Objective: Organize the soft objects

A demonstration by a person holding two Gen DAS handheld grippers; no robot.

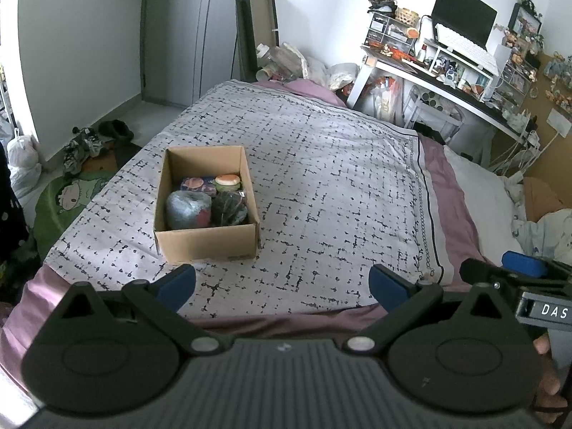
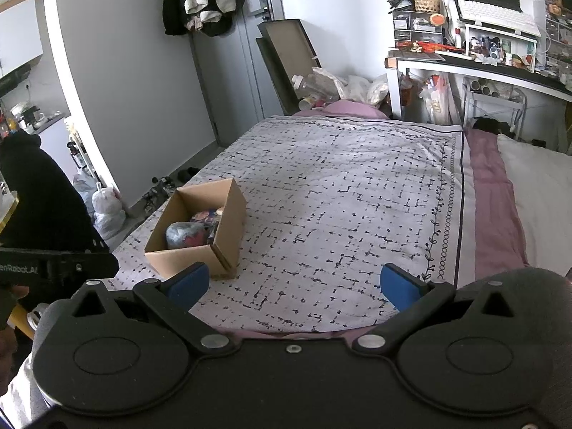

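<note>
An open cardboard box (image 1: 203, 241) stands on the patterned bedspread (image 1: 321, 178). Inside lie several soft objects: a grey and pink ball (image 1: 187, 209), a dark bundle (image 1: 228, 207), a burger-shaped toy (image 1: 227, 180) and a purple printed piece (image 1: 197, 184). The box also shows in the right wrist view (image 2: 228, 228), at the left, with the ball (image 2: 186, 234) inside. My left gripper (image 1: 282, 282) is open and empty, near the bed's front edge, below the box. My right gripper (image 2: 293, 282) is open and empty, right of the box.
A white pillow (image 2: 536, 200) lies at the right of the bed. A cluttered desk (image 1: 447, 71) with a monitor stands at the back right. Bags and shoes (image 1: 89, 143) lie on the floor at left. The right gripper's body (image 1: 525, 271) shows at the left view's right edge.
</note>
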